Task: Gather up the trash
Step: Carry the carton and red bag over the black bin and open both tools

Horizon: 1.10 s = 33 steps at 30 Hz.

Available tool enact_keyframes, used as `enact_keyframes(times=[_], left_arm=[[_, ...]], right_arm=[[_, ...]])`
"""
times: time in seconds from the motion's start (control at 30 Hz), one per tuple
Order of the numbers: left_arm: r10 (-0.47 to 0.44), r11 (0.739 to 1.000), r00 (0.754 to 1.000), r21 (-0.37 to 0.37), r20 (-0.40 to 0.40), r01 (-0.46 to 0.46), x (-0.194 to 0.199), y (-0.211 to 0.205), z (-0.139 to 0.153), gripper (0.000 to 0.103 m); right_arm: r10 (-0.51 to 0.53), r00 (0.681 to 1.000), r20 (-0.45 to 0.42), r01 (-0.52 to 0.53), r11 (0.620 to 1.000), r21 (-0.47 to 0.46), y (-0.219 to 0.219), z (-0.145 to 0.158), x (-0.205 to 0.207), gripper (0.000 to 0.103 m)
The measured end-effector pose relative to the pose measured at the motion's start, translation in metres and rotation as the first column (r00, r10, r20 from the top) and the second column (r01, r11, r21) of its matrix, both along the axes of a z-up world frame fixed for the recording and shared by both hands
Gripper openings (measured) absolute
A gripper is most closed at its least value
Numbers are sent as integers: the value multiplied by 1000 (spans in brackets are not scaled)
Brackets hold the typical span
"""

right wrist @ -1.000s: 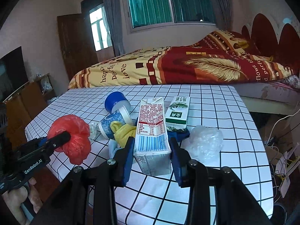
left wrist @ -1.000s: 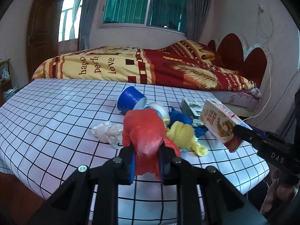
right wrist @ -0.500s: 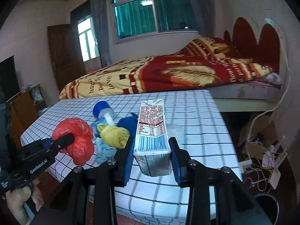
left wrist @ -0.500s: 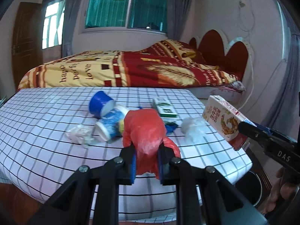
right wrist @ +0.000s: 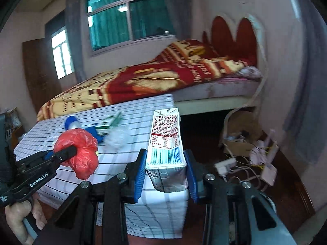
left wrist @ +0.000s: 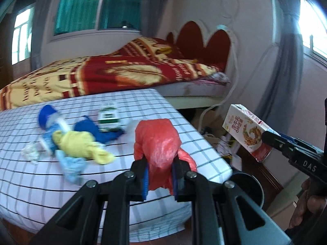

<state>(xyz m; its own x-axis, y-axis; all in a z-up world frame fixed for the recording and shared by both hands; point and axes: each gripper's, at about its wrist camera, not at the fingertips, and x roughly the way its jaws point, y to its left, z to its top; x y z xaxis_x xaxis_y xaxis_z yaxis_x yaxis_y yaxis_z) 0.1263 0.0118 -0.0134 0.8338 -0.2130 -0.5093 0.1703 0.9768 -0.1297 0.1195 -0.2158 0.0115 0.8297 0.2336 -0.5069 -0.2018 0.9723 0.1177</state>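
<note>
We had the red bag point(left wrist: 158, 153) squeezed tight in the left gripper point(left wrist: 159, 175), low in the middle of the frame. The right gripper point(right wrist: 165, 175) hugged the milk carton point(right wrist: 166, 153) with its jaws on both sides. To do it well, we had to keep both grips firm until over the dark bin point(left wrist: 248, 185) at lower right. Both pointed a little downward, past the worktop point(left wrist: 184, 122) edge.

Two cartons point(left wrist: 247, 132) point(left wrist: 108, 118), one red bag point(left wrist: 159, 143), two cups point(left wrist: 46, 112) point(left wrist: 51, 134).
</note>
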Motion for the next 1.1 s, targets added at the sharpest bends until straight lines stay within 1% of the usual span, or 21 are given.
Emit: enact_keyframes(times=[0.3, 0.6, 0.8, 1.1], left_arm=[[-146, 989, 989, 15, -21, 146, 1, -70, -4, 18], [-250, 967, 967, 29, -46, 252, 3, -123, -11, 18], [-325, 944, 943, 25, -73, 328, 3, -155, -21, 18], [-423, 902, 893, 21, -155, 431, 9, -208, -51, 18]], right_arm=[[-134, 990, -35, 134, 991, -7, -76, -15, -20, 38], [-228, 971, -74, 228, 974, -4, -131, -32, -36, 38], [-273, 956, -105, 274, 962, -11, -158, -46, -42, 38], [-320, 931, -177, 320, 947, -27, -199, -75, -49, 38]])
